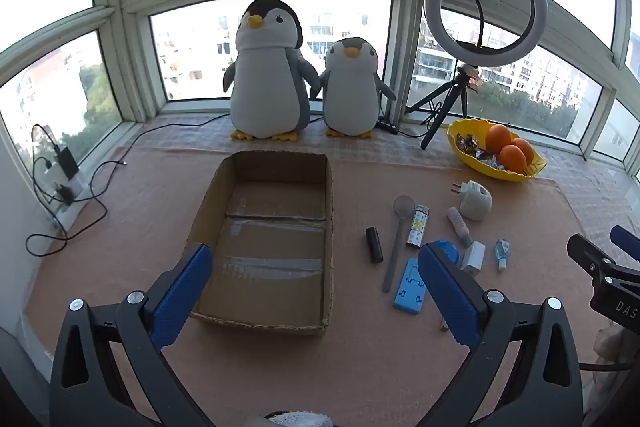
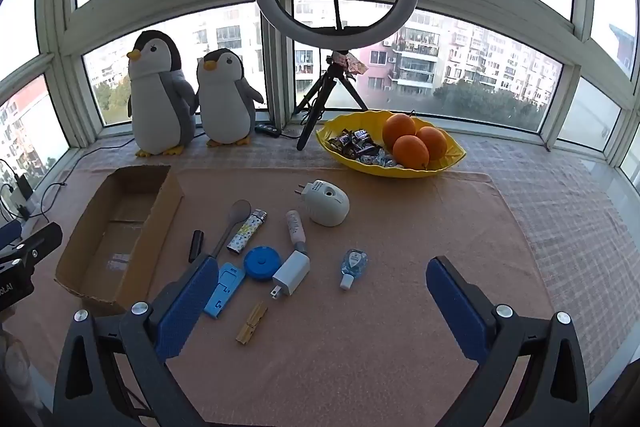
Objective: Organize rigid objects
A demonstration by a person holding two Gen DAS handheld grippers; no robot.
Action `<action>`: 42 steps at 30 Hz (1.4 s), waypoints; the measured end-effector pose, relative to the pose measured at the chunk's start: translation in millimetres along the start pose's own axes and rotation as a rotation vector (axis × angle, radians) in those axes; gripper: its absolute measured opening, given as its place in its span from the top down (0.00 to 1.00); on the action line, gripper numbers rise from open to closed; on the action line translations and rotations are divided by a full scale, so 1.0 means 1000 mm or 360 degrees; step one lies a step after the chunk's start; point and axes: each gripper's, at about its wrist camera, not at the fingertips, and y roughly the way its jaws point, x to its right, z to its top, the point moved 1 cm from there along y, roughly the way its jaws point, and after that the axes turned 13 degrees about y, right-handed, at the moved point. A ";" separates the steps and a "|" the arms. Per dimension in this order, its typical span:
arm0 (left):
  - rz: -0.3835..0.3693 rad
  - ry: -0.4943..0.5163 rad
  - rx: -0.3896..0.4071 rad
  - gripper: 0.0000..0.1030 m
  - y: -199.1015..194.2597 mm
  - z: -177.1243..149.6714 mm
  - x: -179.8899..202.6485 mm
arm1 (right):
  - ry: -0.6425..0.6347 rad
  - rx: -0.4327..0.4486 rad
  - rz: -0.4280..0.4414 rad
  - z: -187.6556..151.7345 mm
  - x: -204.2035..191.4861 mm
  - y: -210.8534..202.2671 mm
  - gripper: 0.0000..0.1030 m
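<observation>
cardboard box (image 1: 264, 235): open-topped, empty, left of the clutter; long axis runs near to far; light, stiff walls.
left gripper (image 1: 316, 279): released, jaws spread wide over the box's near end, nothing between them.
black cylinder (image 2: 196, 245): just right of the box, lying near to far; light, may roll; pinch across its middle.
spoon (image 2: 230, 227): bowl at the far end, handle towards us; thin, stiff, slippery; take it mid-handle.
lighter (image 2: 247, 230): patterned, beside the spoon, metal cap far; grip the flat sides.
blue stand (image 2: 224, 289): flat, near; hard to get under.
clothespin (image 2: 251, 323): wooden, nearest, light.
white charger (image 2: 291, 273): prongs point near-left; boxy, easy hold.
small bottle (image 2: 352, 267): cap towards us, probably slick.
right gripper (image 2: 320, 307): released, empty, hovering near of the items.
</observation>
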 end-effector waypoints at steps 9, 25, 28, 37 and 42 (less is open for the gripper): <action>-0.0006 0.0024 -0.0004 0.01 -0.005 0.002 0.002 | -0.0025 0.0009 -0.0014 -0.002 -0.005 -0.001 0.00; -0.0018 0.0048 -0.0013 0.01 -0.003 0.004 0.005 | -0.0030 -0.0026 0.0012 -0.003 -0.012 0.000 0.00; -0.0017 0.0048 -0.0009 0.01 -0.003 0.002 0.006 | -0.0033 -0.0030 0.0013 -0.004 -0.013 0.000 0.00; -0.0017 0.0049 -0.0007 0.01 -0.003 0.001 0.006 | -0.0025 -0.0042 0.0012 -0.006 -0.012 0.002 0.00; -0.0012 0.0043 -0.0002 0.01 -0.004 0.001 0.005 | -0.0026 -0.0041 0.0010 -0.006 -0.013 0.002 0.00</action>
